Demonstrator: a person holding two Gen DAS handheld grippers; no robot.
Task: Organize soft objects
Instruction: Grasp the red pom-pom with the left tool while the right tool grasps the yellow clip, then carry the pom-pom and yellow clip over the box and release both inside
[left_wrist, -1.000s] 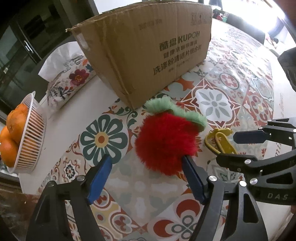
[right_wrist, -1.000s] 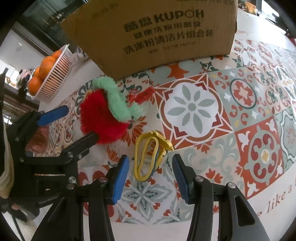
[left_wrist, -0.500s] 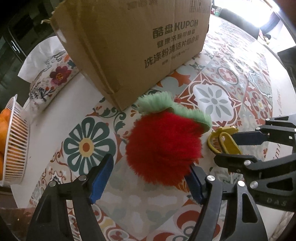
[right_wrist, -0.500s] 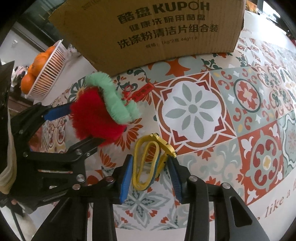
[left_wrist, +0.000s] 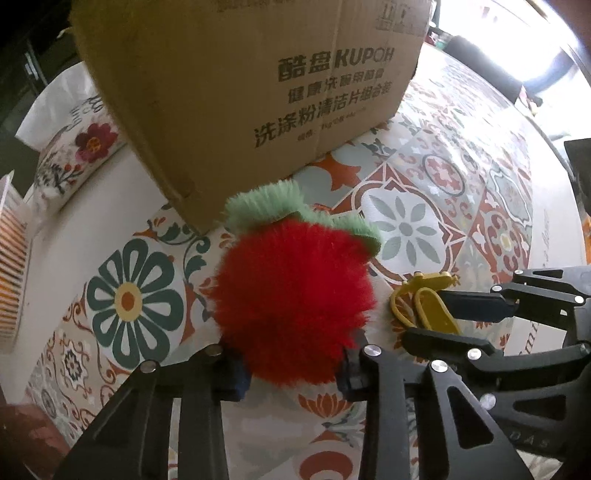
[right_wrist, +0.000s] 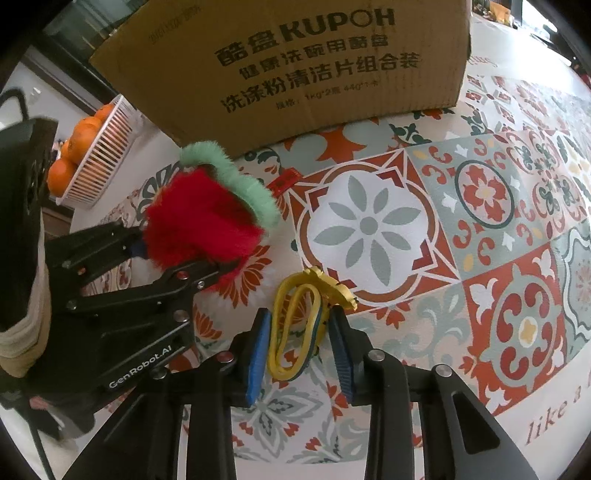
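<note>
Now both jaws have narrowed: left hand-held gripper squeezes the red plush, right hand-held gripper clamps the yellow toy.

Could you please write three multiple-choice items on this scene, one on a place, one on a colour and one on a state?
1. Where does the cardboard box stand relative to the plush toy?
A. behind it, on the table
B. on top of it
C. on the floor

2. What colour is the fluffy trim on the plush toy?
A. blue
B. pale green
C. black

3. What is the state of the left tongs?
A. wide open, away from everything
B. closed on the plush toy
C. inside the box

Answers:
1 A, the box sits on the patterned tablecloth just beyond the toy.
2 B, the left wrist view shows a pale green fringe above the red fur.
3 B, both fingers press into the red fur; the right tongs sit either side of the yellow elastic bands, whether gripping is unclear.
</note>
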